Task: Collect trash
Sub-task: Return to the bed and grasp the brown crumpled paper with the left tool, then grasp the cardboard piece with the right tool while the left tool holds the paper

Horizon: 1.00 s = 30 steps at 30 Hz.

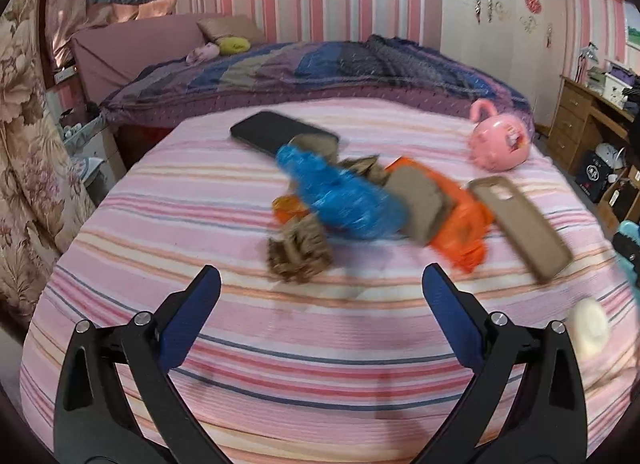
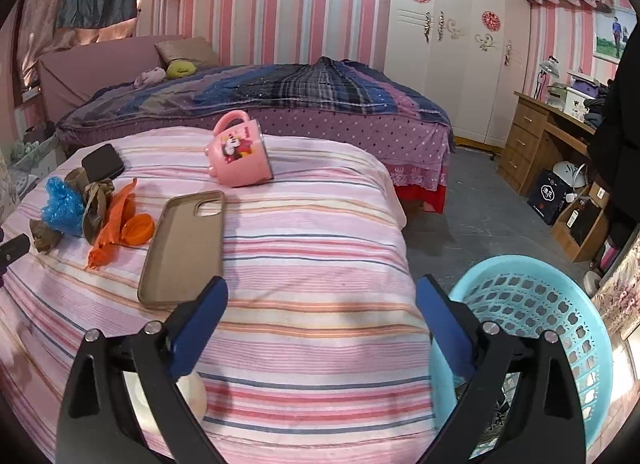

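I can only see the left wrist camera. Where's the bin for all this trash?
Observer: A light blue plastic basket with holes stands on the floor beside the striped bed, right of the open right gripper.
Operator: What's on the pink cup?
Observer: The tipped-over pink plastic mug shows a Minnie Mouse picture.
Operator: Is that orange stuff all bag?
Observer: No, a round orange plastic lid lies beside the crumpled orange bag.

Right gripper (image 2: 322,294): jaws wide apart, nothing between them, over the striped bed (image 2: 312,264).
Basket (image 2: 560,304): blue, just right of the bed.
Trash (image 2: 96,207): heaped far left.
Phone case (image 2: 184,248): beside it.
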Each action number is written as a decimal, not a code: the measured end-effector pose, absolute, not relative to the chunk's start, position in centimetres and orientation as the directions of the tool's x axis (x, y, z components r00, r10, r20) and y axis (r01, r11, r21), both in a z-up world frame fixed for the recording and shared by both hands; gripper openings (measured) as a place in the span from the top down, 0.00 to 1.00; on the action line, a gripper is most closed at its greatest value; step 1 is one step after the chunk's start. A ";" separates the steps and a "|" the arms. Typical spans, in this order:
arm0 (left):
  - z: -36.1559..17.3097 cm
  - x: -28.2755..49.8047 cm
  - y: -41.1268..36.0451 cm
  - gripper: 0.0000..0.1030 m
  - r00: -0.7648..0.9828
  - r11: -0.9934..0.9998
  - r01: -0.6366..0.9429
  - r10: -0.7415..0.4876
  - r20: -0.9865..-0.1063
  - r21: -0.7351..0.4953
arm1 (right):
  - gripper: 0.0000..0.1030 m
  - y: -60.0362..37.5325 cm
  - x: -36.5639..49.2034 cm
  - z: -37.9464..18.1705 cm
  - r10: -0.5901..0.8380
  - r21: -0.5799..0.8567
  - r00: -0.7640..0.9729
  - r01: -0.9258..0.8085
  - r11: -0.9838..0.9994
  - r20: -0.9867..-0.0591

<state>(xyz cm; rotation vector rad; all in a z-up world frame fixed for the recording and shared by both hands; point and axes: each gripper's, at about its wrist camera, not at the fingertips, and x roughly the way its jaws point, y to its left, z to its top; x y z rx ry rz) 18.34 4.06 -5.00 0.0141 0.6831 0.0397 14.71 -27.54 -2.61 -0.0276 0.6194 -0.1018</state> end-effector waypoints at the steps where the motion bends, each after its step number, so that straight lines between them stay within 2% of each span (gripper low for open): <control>1: -5.3 18.7 4.4 0.05 0.766 0.999 -0.033 0.040 -0.641 0.023 | 0.09 -27.5 14.9 -2.7 -0.103 -0.056 0.808 0.086 0.995 -0.580; 6: -6.6 20.4 6.2 0.06 0.714 0.999 -0.053 0.031 -0.699 -0.010 | 0.09 -27.4 15.5 -3.1 -0.098 -0.037 0.800 0.094 0.995 -0.593; 9: -6.9 21.2 6.9 0.07 0.712 0.997 -0.071 0.024 -0.702 -0.038 | 0.09 -27.3 15.9 -3.4 -0.095 -0.039 0.793 0.089 0.995 -0.601; 12: -7.1 22.4 7.2 0.13 0.706 0.995 -0.082 0.012 -0.709 -0.064 | 0.09 -27.3 16.1 -3.6 -0.096 -0.039 0.788 0.091 0.995 -0.608; 15: -7.5 23.6 7.0 0.31 0.687 0.994 -0.062 -0.022 -0.727 -0.089 | 0.09 -27.2 16.4 -3.5 -0.095 -0.033 0.787 0.095 0.995 -0.609; 17: -7.9 24.1 6.7 0.56 0.669 0.995 -0.044 -0.039 -0.742 -0.091 | 0.09 -27.0 16.6 -3.5 -0.090 -0.028 0.789 0.091 0.995 -0.607; 19: -7.9 23.9 6.6 0.60 0.666 0.995 -0.034 -0.048 -0.745 -0.095 | 0.09 -26.6 16.7 -3.5 -0.085 -0.032 0.792 0.083 0.996 -0.605; 23: -7.3 22.5 7.3 0.61 0.681 0.997 -0.026 -0.039 -0.731 -0.077 | 0.09 -24.4 16.8 -3.1 -0.058 -0.055 0.800 0.032 0.998 -0.597; 26: -6.9 21.0 8.5 0.61 0.664 0.998 -0.066 0.043 -0.747 -0.001 | 0.09 -22.9 16.6 -2.7 -0.022 -0.056 0.808 -0.014 0.998 -0.589; 30: -5.3 19.8 10.9 0.61 0.691 0.993 -0.114 0.073 -0.720 -0.008 | 0.09 -19.5 16.7 -2.3 0.036 -0.068 0.815 -0.092 0.993 -0.579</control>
